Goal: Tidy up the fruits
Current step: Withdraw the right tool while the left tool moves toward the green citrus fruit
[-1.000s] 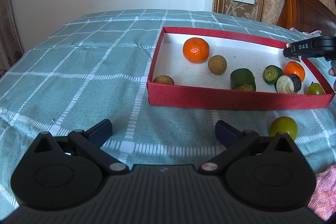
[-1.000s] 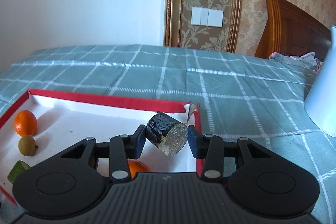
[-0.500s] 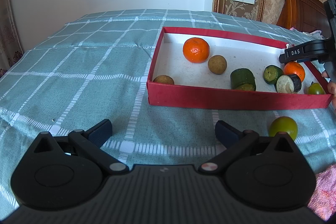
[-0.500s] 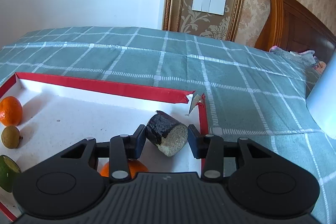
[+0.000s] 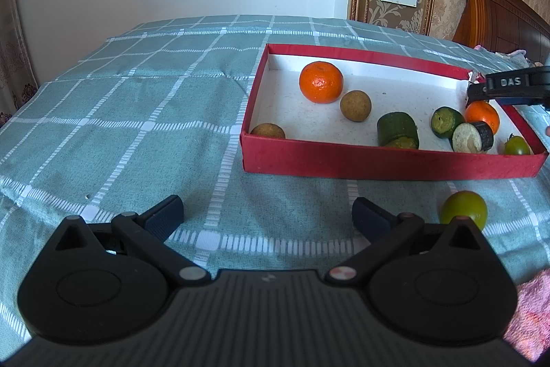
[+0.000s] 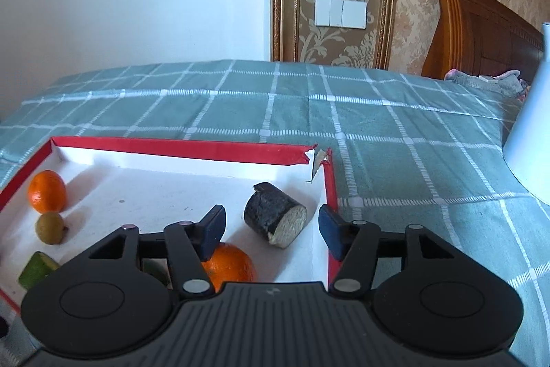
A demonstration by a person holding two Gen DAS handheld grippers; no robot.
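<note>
A red box point(image 5: 378, 162) with a white floor holds two oranges point(image 5: 320, 82), two brown round fruits point(image 5: 355, 105), green cut pieces point(image 5: 397, 129) and a small green tomato point(image 5: 516, 146). A green round fruit point(image 5: 464, 209) lies on the bedspread outside the box, just ahead of my left gripper's right finger. My left gripper point(image 5: 268, 217) is open and empty, low over the bedspread. My right gripper point(image 6: 271, 226) is open above the box's right corner; a dark cut piece point(image 6: 275, 218) lies on the box floor point(image 6: 165, 195) between its fingers, not held.
A teal checked bedspread point(image 5: 137, 126) covers the bed. A wooden headboard point(image 6: 481, 33) stands at the far right. A white object point(image 6: 529, 140) stands right of the box. A pink cloth point(image 5: 529, 315) lies at the lower right in the left wrist view.
My right gripper has opened and let go of the dark cut piece, which now lies on the box floor. My left gripper has not moved.
</note>
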